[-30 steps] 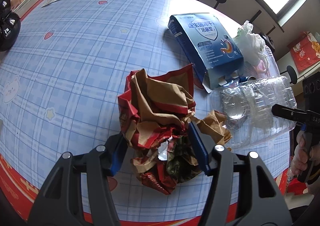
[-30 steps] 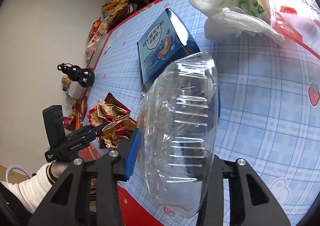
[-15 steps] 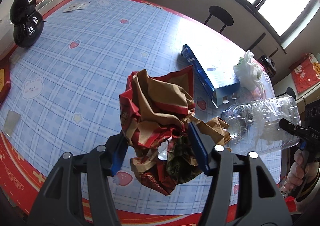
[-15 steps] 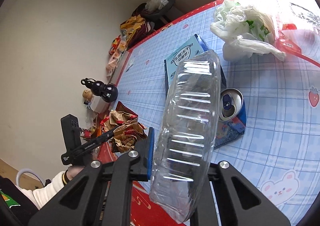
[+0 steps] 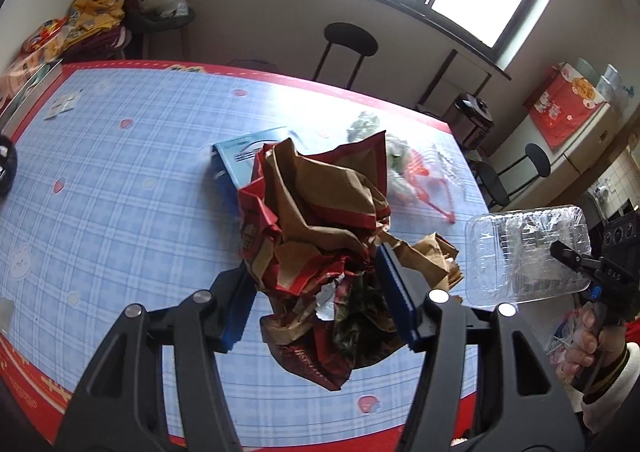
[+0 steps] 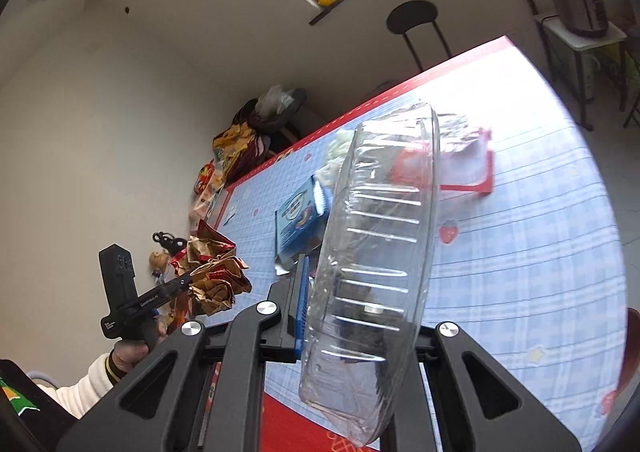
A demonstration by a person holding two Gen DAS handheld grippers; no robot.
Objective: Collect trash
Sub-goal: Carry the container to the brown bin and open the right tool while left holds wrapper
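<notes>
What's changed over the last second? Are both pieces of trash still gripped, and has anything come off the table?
Both grippers have lifted up and away from the table: the crumpled red-and-brown paper bag in the left gripper and the clear plastic container in the right gripper now hang higher above the cloth. Nothing was released; both grips are unchanged. The blue box and the white plastic bag remain on the table.

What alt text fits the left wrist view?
The left gripper clamps a crumpled red-and-brown paper bag above a blue checked tablecloth. At right, the right gripper holds a clear plastic container.
</notes>
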